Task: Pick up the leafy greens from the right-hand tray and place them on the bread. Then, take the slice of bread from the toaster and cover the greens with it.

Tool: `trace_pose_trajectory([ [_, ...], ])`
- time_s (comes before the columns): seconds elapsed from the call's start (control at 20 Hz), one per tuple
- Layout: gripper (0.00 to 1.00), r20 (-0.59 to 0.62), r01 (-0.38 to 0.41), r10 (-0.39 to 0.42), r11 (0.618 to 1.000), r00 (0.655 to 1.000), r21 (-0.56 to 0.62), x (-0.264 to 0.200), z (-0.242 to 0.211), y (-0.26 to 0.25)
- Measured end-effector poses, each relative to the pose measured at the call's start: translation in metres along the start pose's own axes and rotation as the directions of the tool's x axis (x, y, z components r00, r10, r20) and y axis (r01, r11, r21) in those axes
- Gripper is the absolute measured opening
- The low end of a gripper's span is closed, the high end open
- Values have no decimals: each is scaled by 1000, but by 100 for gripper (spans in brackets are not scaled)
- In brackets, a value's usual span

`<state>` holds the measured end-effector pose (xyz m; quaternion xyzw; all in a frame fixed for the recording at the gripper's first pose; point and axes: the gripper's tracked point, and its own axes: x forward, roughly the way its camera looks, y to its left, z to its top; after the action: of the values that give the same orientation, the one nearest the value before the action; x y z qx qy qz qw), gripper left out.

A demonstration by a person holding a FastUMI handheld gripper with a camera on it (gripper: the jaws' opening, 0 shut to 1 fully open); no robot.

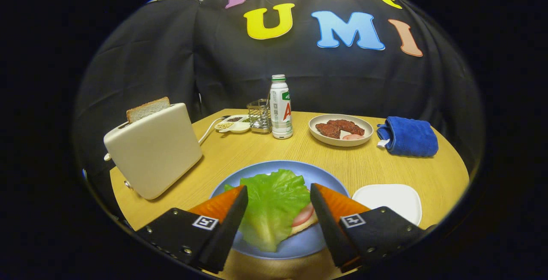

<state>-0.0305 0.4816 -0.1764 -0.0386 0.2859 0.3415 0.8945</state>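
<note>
gripper (278,198) open, empty, over the lettuce (274,207) lying on the bread (305,225) on the blue plate (299,245). toast slice (147,108) stands upright in the toaster (154,151), ahead-left of the fingers.

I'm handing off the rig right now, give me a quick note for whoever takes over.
Tool: open, holding nothing, its fingers either side of the lettuce.
Lettuce: already lying on the bread on the blue plate, a pink slice peeking out beneath it.
White tray, right of the plate: nothing on it.
Toaster, left of the plate: bread slice sticking up from the slot.
Done: greens placed.
Left: take the toaster slice and cover the greens.
</note>
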Motion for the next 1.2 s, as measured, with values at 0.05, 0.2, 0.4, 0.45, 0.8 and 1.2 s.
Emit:
trace_pose_trajectory([
  [0.05,97,0,1,-1,1000,1000,-5,1,-2,1],
  [0.2,98,3,-6,6,1000,1000,-3,0,-1,4],
  [0.4,98,7,-15,15,1000,1000,5,-1,0,8],
  [0.45,98,7,-19,19,1000,1000,5,-2,0,10],
  [0.8,98,58,-64,63,998,996,18,-17,22,35],
  [1.2,98,140,-161,161,987,977,-12,-37,66,91],
])
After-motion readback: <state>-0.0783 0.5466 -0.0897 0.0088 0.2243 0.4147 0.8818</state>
